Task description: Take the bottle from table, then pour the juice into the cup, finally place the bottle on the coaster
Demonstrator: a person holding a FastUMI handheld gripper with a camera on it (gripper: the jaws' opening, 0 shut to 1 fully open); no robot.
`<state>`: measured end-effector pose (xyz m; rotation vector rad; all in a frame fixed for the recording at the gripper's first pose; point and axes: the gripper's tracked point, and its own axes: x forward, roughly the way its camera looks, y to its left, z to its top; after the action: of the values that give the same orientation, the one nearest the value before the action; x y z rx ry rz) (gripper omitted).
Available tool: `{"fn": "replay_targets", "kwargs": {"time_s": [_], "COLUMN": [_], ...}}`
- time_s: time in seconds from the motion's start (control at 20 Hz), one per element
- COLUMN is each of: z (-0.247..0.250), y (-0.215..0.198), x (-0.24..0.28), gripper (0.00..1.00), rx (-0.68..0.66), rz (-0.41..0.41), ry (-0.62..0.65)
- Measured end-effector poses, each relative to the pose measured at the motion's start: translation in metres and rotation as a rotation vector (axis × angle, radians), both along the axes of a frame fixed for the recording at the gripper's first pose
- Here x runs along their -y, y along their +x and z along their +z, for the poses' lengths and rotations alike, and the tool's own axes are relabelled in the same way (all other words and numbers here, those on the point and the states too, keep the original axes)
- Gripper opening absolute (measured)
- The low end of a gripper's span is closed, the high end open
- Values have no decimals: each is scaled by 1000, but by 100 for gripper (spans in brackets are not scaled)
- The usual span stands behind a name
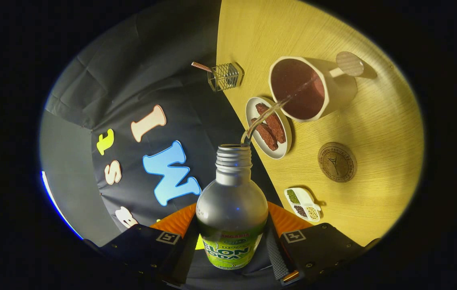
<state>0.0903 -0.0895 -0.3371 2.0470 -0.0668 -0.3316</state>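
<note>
My gripper (231, 241) is shut on a clear bottle (231, 205) with a green label, and both fingers press on its sides. The bottle is tipped, its open threaded neck pointing away from the fingers. A thin stream of liquid (276, 108) arcs from the mouth into a white faceted cup (301, 88) with a dark inside, which stands on the wooden table (377, 129) beyond the fingers. A round brown coaster (337, 162) lies bare on the table, nearer to the fingers than the cup.
A small white plate with brown slices (269, 127) sits beside the cup, under the stream's path. A wire holder (224, 75) with a stick stands at the table edge. A little divided dish of seeds (303, 204) lies near the right finger. A round-ended handle (348, 64) sticks out past the cup.
</note>
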Motion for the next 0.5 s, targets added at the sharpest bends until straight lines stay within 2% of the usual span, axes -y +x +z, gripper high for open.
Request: {"fn": "replay_targets", "kwargs": {"time_s": [0.5], "z": [-13], "y": [5], "x": [-5], "gripper": [77], "rx": [-23], "rz": [57], "ry": [80]}}
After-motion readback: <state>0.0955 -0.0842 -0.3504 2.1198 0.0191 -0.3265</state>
